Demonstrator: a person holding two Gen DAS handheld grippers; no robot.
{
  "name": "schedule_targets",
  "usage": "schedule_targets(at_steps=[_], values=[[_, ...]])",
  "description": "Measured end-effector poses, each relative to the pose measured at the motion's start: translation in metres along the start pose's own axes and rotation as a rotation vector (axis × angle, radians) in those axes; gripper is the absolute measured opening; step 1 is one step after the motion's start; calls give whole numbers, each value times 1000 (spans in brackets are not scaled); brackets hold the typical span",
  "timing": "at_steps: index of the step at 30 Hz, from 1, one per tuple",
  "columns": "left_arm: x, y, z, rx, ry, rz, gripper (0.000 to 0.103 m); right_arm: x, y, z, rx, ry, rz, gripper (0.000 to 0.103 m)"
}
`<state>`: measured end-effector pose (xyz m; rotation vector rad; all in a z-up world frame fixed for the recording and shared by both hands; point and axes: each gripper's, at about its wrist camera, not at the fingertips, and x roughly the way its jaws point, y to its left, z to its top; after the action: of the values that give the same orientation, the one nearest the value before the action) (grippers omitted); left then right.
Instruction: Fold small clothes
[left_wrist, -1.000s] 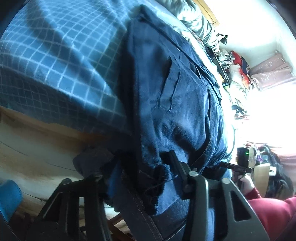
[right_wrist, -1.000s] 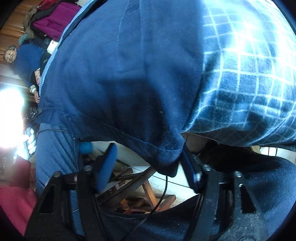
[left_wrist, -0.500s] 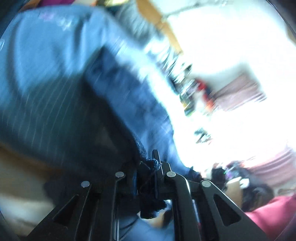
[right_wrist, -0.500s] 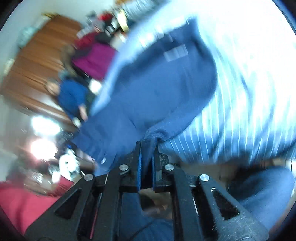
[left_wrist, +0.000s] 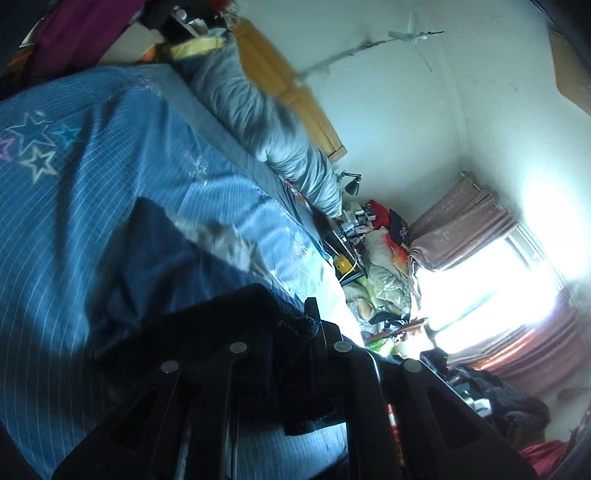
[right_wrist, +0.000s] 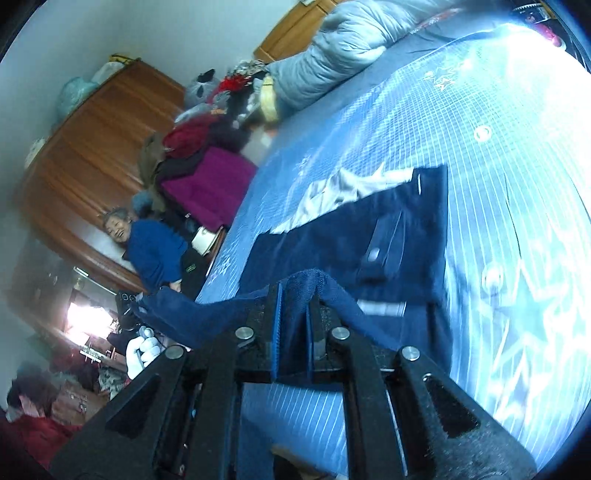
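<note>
A pair of small dark navy shorts (right_wrist: 388, 236) lies across the blue checked bedsheet (right_wrist: 498, 155), with a pocket flap and pale lining showing at its far end. My right gripper (right_wrist: 295, 295) is shut on the near hem, lifted off the bed. In the left wrist view the same shorts (left_wrist: 177, 258) stretch away from my left gripper (left_wrist: 295, 317), which is shut on a frayed dark corner of the hem. The cloth hides both pairs of fingertips.
A grey duvet (left_wrist: 266, 125) is rolled up at the head of the bed against a wooden headboard (left_wrist: 288, 85). A person in a blue top (right_wrist: 155, 251) sits by a wooden wardrobe (right_wrist: 92, 140). Heaped clothes (right_wrist: 207, 162) lie beside the bed. A bright window with curtains (left_wrist: 465, 225) glares.
Both grippers went from open around the hem to shut on it, then rose and swung, lifting the near edge of the shorts above the bed.
</note>
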<state>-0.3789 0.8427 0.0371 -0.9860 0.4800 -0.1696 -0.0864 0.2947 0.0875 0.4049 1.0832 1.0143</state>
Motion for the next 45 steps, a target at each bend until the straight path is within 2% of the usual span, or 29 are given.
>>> schedule_targets(at_steps=[4,7,8,9,10,11,12,13,14,16,18,20,22,25,29,35,40,43,44,45], values=[[49,23,39,-20,20,36,13,33,-21,47,-14,32,-38,10],[92,53,64,-52,44,94,13,68,-41,85,-26,63,-86,11],[110,70,73,-74,50,125,16,83,-52,97,-37,74,-115,12],[125,85,79,-84,61,163,27,98,-64,106,-37,90,-138,17],[141,103,84,-99,74,213,37,112,-80,112,-18,102,-173,26],[157,125,87,-142,89,272,57,121,-92,116,5,112,-202,30],[171,148,87,-197,118,344,61,129,-104,117,23,102,-246,41],[181,163,87,-229,149,414,59,130,-111,115,28,78,-274,47],[187,170,87,-227,164,439,58,131,-116,112,36,63,-263,48],[187,156,90,-152,151,396,58,135,-122,106,18,66,-263,49],[183,139,90,-75,143,368,61,146,-123,100,-50,97,-334,49],[178,128,88,-2,142,389,61,157,-126,98,-92,123,-390,49],[175,126,87,30,146,424,61,167,-131,98,-105,132,-419,49],[167,133,82,26,146,443,61,177,-131,98,-123,147,-425,46],[152,133,69,18,147,448,61,174,-125,93,-133,139,-447,47],[152,123,54,62,188,403,61,151,-123,65,-105,90,-443,47],[180,126,82,15,195,302,63,123,-110,30,-106,32,-435,54],[212,144,103,-14,199,355,65,122,-111,10,-89,38,-437,57],[223,152,108,-16,206,398,66,119,-113,2,-84,32,-433,57],[230,163,113,-28,209,463,60,116,-113,-3,-82,21,-429,59]])
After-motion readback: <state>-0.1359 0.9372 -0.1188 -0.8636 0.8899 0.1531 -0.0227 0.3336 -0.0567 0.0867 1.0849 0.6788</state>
